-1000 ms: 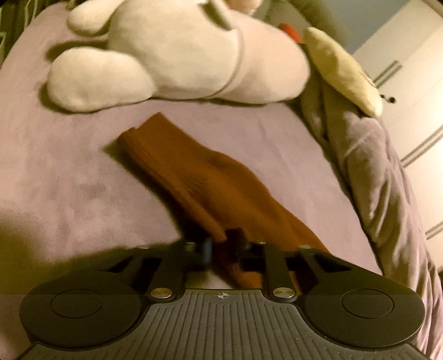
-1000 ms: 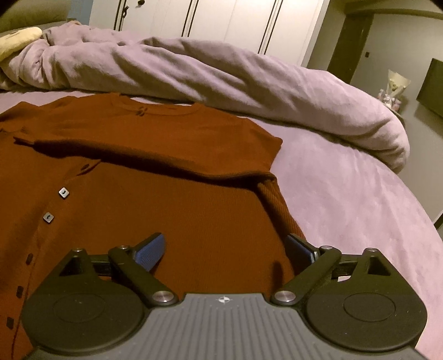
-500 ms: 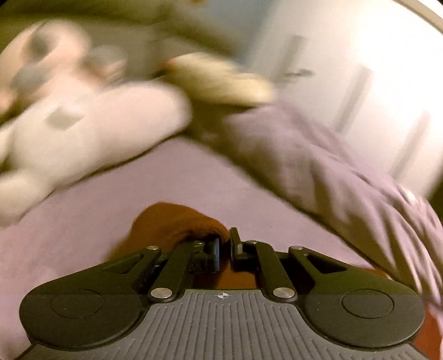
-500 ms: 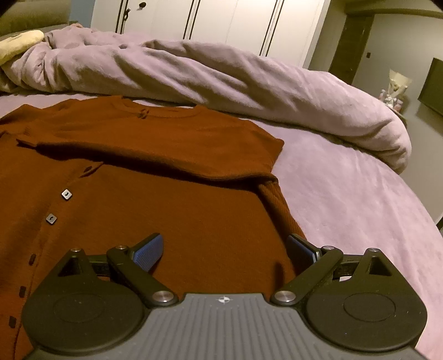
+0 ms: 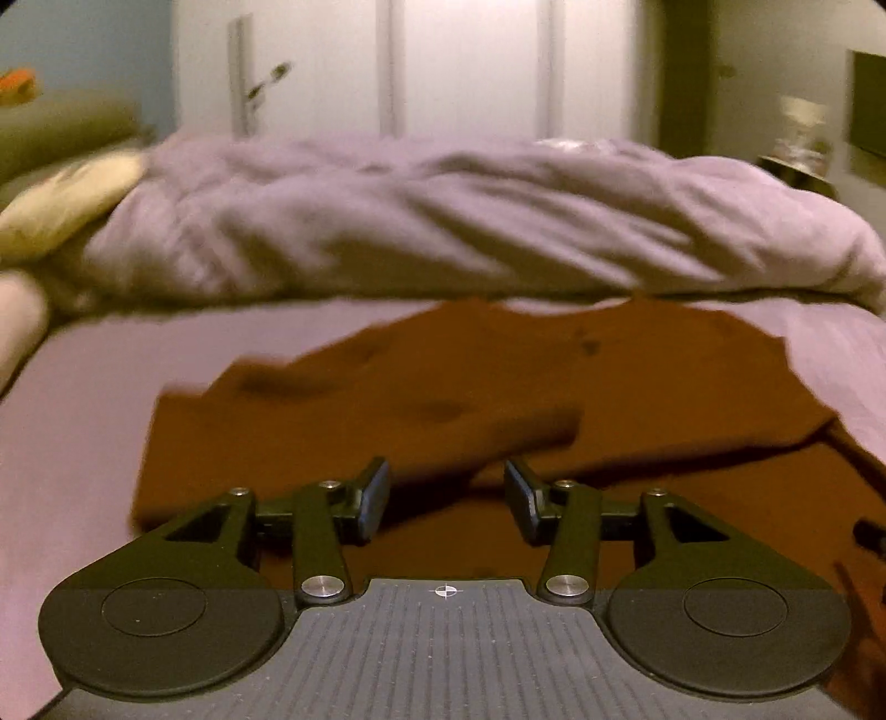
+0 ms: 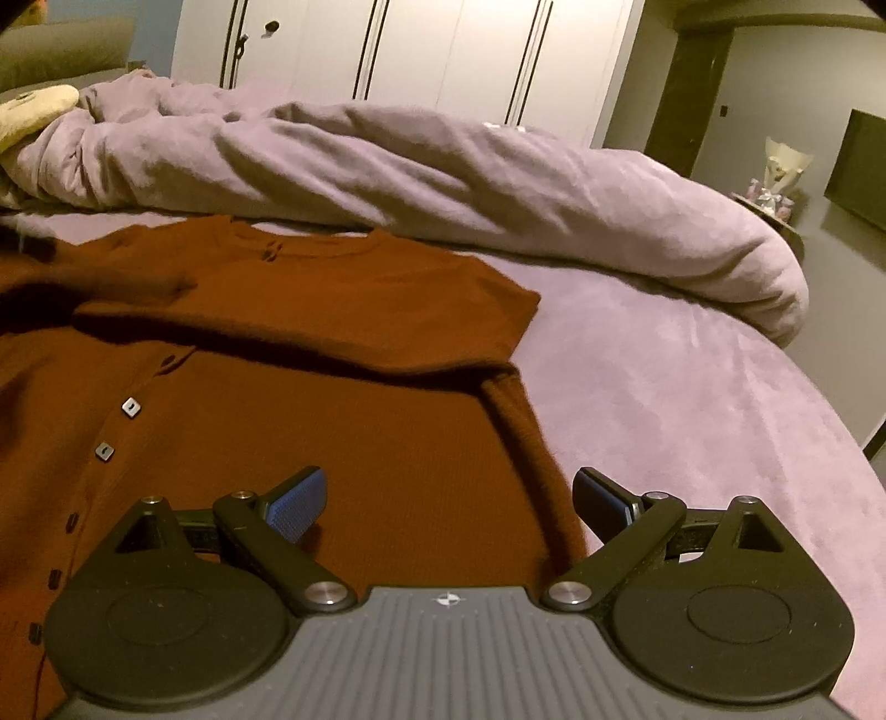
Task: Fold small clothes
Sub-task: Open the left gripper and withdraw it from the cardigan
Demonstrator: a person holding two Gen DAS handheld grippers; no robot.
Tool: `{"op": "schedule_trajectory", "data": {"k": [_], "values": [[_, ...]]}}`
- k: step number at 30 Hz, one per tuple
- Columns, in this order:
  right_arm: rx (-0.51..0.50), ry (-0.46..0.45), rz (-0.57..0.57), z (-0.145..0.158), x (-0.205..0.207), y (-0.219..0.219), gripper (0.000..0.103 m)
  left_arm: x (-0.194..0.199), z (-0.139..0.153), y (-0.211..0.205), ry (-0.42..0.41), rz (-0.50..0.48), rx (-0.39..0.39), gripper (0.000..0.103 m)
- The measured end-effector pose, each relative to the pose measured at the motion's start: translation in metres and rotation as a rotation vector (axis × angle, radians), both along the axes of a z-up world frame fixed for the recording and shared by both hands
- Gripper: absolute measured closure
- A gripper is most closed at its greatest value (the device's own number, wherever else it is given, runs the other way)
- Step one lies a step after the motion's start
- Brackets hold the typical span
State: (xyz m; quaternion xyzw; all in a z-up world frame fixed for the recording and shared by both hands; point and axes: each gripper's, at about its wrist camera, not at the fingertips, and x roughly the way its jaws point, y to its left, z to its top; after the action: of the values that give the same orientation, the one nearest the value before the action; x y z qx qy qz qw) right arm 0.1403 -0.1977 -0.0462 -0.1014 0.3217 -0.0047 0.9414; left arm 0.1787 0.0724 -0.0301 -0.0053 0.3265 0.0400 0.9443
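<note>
A rust-brown buttoned cardigan (image 6: 343, 421) lies flat on the purple bed. Its right sleeve is folded across the chest. Its left sleeve (image 5: 387, 426) now lies folded over the body, just beyond my left gripper (image 5: 446, 493), which is open and empty above the cloth. My right gripper (image 6: 448, 498) is open and empty, hovering over the cardigan's lower right part, its right finger (image 6: 601, 501) near the side edge. Small square buttons (image 6: 131, 407) run down the front.
A bunched lilac duvet (image 6: 443, 171) lies across the bed behind the cardigan. A cream pillow (image 5: 61, 210) is at the far left. White wardrobe doors (image 6: 421, 50) stand behind. Bare purple sheet (image 6: 720, 399) extends to the right, toward the bed edge.
My left gripper carried the sleeve from beside the plush toy over onto the cardigan's body, then opened and let it go. My right gripper stayed open and nearly still.
</note>
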Motion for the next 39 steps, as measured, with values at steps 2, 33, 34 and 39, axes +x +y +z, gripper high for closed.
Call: {"op": "schedule_trajectory", "data": {"k": [2,33,34,39], "values": [[0.003,-0.005,0.009,0.001,0.002,0.001,0.007,-0.015,-0.004,0.019,0.026,0.105,-0.013,0.047],[0.603,0.217,0.217,-0.013,0.153,0.106,0.038,-0.058,-0.047,0.120,0.166,0.553,0.065,0.017],[0.625,0.227,0.224,-0.014,0.155,0.108,0.039,-0.058,-0.047,0.121,0.166,0.555,0.063,0.017],[0.673,0.284,0.242,-0.021,0.170,0.117,0.062,-0.056,-0.046,0.119,0.172,0.562,0.072,0.017]]}}
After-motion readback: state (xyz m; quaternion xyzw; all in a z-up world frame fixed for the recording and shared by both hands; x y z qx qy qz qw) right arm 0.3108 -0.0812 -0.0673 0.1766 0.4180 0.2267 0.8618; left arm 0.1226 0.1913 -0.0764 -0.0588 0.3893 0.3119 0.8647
